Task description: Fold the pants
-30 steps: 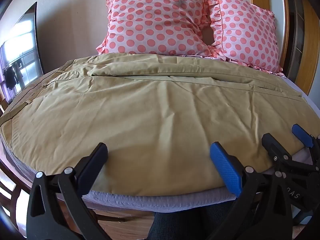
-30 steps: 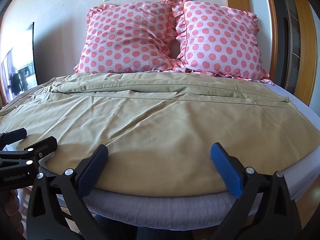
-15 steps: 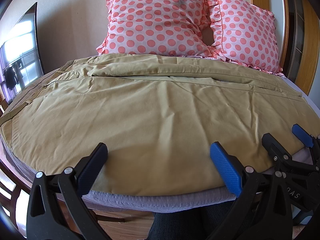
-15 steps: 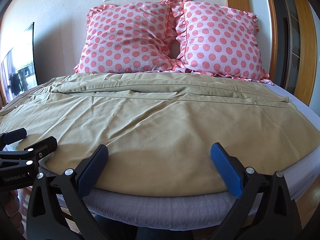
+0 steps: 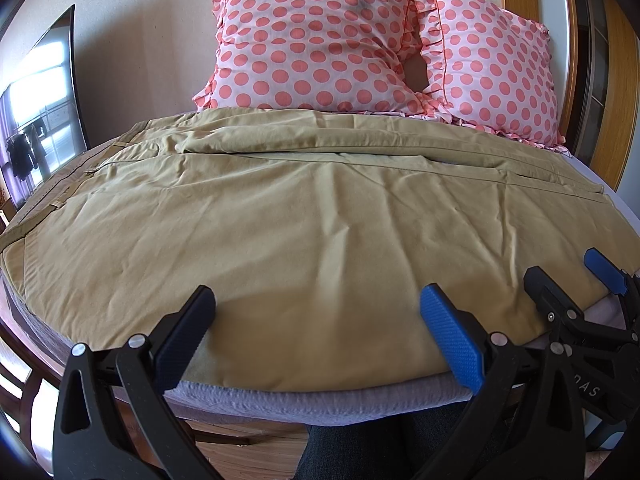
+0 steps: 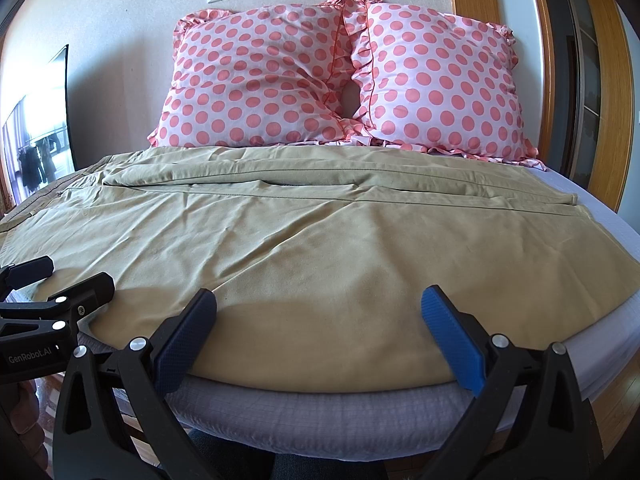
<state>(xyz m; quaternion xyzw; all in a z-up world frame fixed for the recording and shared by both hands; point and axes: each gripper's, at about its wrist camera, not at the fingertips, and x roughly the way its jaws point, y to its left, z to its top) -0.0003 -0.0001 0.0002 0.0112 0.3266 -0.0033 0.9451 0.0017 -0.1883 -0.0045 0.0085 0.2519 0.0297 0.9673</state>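
Tan pants (image 5: 304,224) lie spread flat across the bed, waistband at the left, legs running to the right; they also show in the right wrist view (image 6: 320,248). My left gripper (image 5: 316,328) is open and empty, hovering over the near edge of the pants. My right gripper (image 6: 318,328) is open and empty over the same near edge, further right. The right gripper also shows at the right of the left wrist view (image 5: 568,280), and the left gripper at the left of the right wrist view (image 6: 60,280).
Two pink polka-dot pillows (image 6: 344,80) lean against the wall behind the pants. The grey mattress edge (image 6: 320,412) runs just below the grippers. A dark screen (image 5: 44,104) stands at the left. A wooden door frame (image 6: 600,80) is at the right.
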